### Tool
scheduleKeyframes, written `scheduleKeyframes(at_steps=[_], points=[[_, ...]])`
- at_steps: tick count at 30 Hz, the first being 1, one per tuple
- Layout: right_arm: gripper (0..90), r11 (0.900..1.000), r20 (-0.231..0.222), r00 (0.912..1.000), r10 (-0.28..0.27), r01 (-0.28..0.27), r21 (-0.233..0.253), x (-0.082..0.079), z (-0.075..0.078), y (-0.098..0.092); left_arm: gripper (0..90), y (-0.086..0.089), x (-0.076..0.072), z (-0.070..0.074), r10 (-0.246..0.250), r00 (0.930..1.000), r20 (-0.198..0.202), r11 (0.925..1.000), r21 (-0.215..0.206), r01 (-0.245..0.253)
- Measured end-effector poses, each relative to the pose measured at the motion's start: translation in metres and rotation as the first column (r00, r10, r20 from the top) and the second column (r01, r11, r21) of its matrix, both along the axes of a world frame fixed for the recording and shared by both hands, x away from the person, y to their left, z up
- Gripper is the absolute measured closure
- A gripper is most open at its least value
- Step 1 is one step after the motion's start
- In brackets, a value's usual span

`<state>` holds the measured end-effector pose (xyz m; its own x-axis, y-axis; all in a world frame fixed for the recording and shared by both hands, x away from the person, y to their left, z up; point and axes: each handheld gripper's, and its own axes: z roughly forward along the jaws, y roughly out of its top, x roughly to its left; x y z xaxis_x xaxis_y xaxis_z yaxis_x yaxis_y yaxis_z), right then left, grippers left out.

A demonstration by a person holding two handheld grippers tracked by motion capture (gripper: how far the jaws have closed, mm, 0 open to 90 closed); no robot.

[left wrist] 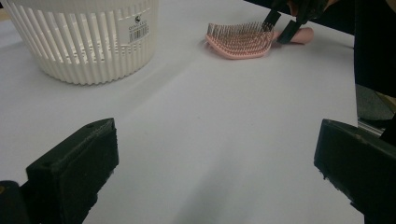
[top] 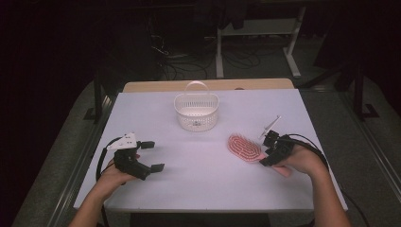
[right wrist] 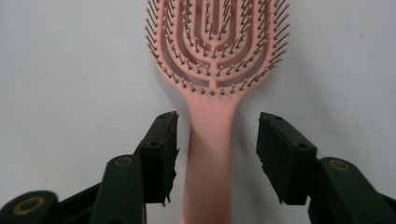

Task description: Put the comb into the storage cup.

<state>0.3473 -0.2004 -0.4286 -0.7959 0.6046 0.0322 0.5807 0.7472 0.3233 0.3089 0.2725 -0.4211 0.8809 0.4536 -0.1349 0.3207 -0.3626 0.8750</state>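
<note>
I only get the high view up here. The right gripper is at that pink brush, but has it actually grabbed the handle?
Observer: Not yet. In the right gripper view the right gripper is open, one jaw on each side of the pink brush handle, with gaps.
Operator: Is the brush bristles up?
Observer: Yes, the bristles point upward off the table.
Operator: And the left gripper?
Observer: The left gripper is open, holding nothing, and faces the white basket.
</note>
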Motion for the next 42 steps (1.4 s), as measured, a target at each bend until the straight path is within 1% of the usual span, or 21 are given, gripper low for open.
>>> scheduleKeyframes(at_steps=[10, 25, 29, 35, 42], points=[[54.0, 1.0, -0.015, 0.9999, 0.006, -0.006, -0.006, 0.0004, -0.003, 0.0018, 0.0, 0.0, -0.0001, 0.0, 0.001, 1.0, -0.001, 1.0, -0.001, -0.001], [62.3, 1.0, -0.018, 0.9996, 0.02, -0.021, -0.023, 0.0013, -0.0062, 0.0053, 0.0, 0.0001, -0.0001, 0.0001, 0.002, 1.0, -0.001, 1.0, -0.003, -0.002], [63.8, 0.999, -0.022, 0.9996, 0.02, -0.02, -0.03, 0.0011, -0.0068, 0.0066, 0.0, 0.0003, -0.0001, 0.0002, 0.003, 1.0, 0.0, 1.0, -0.003, -0.003], [65.9, 0.999, -0.016, 0.9995, 0.026, -0.027, -0.046, 0.001, -0.008, 0.009, 0.0, 0.0001, -0.0001, 0.0001, 0.002, 1.0, 0.0, 1.0, -0.002, -0.002], [67.2, 0.999, -0.019, 0.9997, 0.018, -0.019, -0.045, 0.0015, -0.008, 0.0088, 0.0, 0.0, -0.0001, 0.0001, 0.001, 1.0, 0.0, 1.0, -0.002, -0.001]])
